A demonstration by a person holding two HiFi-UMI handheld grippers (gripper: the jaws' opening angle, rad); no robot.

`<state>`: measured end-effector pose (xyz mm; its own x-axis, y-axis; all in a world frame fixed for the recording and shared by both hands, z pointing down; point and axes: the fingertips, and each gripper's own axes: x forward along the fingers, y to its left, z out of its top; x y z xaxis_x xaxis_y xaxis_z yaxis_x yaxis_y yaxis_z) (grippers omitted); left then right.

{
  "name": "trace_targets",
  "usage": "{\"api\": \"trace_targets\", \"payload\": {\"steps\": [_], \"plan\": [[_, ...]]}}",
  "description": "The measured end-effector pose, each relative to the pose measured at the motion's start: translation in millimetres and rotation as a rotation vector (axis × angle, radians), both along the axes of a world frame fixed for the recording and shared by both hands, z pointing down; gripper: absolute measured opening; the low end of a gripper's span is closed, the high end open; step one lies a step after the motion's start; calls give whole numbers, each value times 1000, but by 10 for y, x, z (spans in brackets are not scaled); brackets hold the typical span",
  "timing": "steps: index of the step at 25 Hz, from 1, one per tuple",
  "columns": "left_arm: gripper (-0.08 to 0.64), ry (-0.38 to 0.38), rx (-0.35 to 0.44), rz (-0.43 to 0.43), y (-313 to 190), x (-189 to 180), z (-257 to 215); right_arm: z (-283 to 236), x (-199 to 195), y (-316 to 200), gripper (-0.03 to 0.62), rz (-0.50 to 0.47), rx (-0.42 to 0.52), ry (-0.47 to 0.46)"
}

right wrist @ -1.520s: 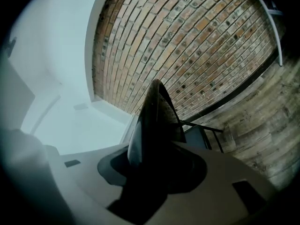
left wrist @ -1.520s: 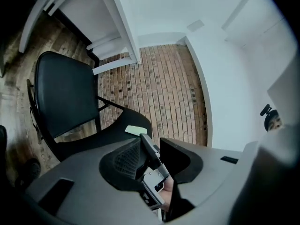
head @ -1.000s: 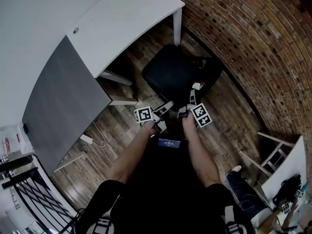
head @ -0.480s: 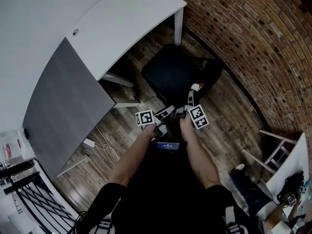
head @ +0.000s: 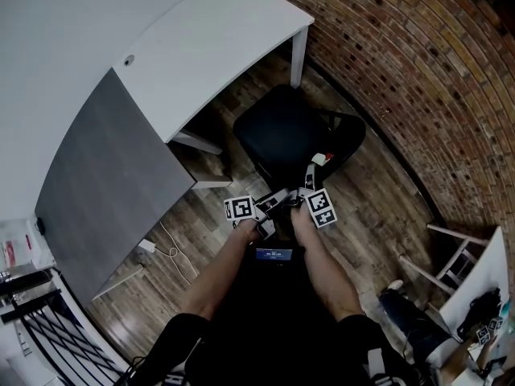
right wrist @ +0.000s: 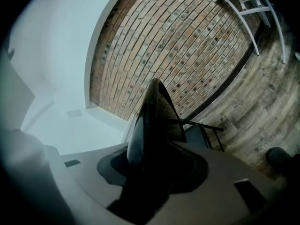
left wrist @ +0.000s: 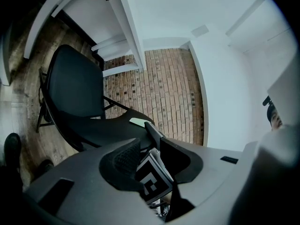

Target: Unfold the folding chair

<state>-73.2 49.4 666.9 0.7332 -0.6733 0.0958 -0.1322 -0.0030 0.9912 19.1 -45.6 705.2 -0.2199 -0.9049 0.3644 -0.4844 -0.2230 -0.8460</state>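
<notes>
The black folding chair is seen with a smooth, faintly sheened seat panel of a material that cannot be told, carried on thin black tubes that look like painted metal. Its backrest edge is shown glossy in the right gripper view. The brown plank floor is made of dull, worn wood. The red brick wall is rough, with pale mortar joints. The white desk top is smooth and matt. The left gripper is cased in matt grey plastic and fitted with a finely ribbed black pad.
</notes>
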Motion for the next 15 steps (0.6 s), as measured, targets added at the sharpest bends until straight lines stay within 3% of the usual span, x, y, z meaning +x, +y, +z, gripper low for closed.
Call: {"api": "trace_targets", "payload": {"steps": [8, 15], "plan": [[141, -1, 26, 13, 36, -47, -17, 19, 66, 0, 169, -10, -9, -2], [141, 17, 47, 15, -14, -87, -82, -18, 88, 27, 169, -51, -45, -73]]}}
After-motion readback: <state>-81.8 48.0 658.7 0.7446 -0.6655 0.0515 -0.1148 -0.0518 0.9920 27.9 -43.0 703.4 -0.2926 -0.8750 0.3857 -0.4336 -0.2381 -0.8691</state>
